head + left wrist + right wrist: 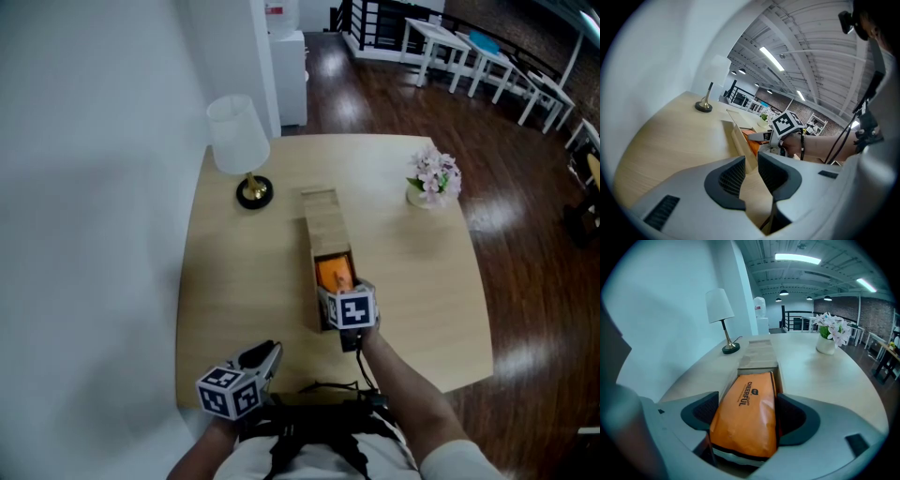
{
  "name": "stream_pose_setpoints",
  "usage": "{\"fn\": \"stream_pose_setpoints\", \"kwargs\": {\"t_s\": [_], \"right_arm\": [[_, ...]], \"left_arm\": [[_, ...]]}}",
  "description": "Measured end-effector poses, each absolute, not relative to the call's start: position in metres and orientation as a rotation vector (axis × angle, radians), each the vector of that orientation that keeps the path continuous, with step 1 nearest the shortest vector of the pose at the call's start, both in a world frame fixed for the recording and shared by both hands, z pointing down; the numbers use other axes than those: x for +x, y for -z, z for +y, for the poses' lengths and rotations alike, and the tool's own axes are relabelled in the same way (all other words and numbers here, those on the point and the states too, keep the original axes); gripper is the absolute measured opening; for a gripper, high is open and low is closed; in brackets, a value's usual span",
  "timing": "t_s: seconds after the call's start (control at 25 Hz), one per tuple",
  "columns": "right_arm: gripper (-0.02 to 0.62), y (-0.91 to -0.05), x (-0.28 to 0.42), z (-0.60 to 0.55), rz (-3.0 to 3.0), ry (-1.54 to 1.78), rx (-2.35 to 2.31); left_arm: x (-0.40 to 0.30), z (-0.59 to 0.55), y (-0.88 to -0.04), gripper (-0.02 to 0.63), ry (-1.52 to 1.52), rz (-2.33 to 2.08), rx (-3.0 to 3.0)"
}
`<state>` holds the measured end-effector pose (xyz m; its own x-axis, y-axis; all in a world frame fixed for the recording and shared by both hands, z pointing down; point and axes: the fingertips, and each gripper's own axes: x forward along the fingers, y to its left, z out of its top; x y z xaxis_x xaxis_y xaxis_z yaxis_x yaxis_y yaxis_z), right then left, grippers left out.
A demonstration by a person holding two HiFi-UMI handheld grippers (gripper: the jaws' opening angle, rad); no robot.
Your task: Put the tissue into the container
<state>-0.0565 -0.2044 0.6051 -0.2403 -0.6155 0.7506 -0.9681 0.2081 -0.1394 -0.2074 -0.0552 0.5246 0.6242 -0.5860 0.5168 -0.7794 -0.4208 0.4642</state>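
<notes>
A long, narrow wooden container (322,217) lies in the middle of the table, its near end open. An orange tissue pack (335,273) pokes into that open end. My right gripper (340,291) is shut on the pack, one pad on each long side. In the right gripper view the pack (749,404) fills the space between the pads, its far end inside the container (758,357). My left gripper (268,355) hovers low at the table's front left, off the container. Its jaws (751,171) stand slightly open with nothing in them.
A white-shaded lamp (240,141) on a dark base stands at the table's back left by the wall. A small pot of pink flowers (433,178) sits at the back right. The light wooden table (234,281) ends just before me. Dark wood floor lies to the right.
</notes>
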Motion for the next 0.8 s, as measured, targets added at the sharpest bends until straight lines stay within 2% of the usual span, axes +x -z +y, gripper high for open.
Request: {"fn": "stream_pose_setpoints", "kwargs": {"t_s": [0.44,0.8], "right_arm": [[0.400,-0.596,-0.060,-0.207,-1.988,-0.821,1.450],[0.400,-0.580,-0.035,-0.197,-2.006,-0.829,1.458]], "left_arm": [[-0.194,-0.056,-0.519,0.087,-0.355,-1.060,2.174],[-0.174,-0.059,-0.511,0.086,-0.305,-1.040,2.194]]}}
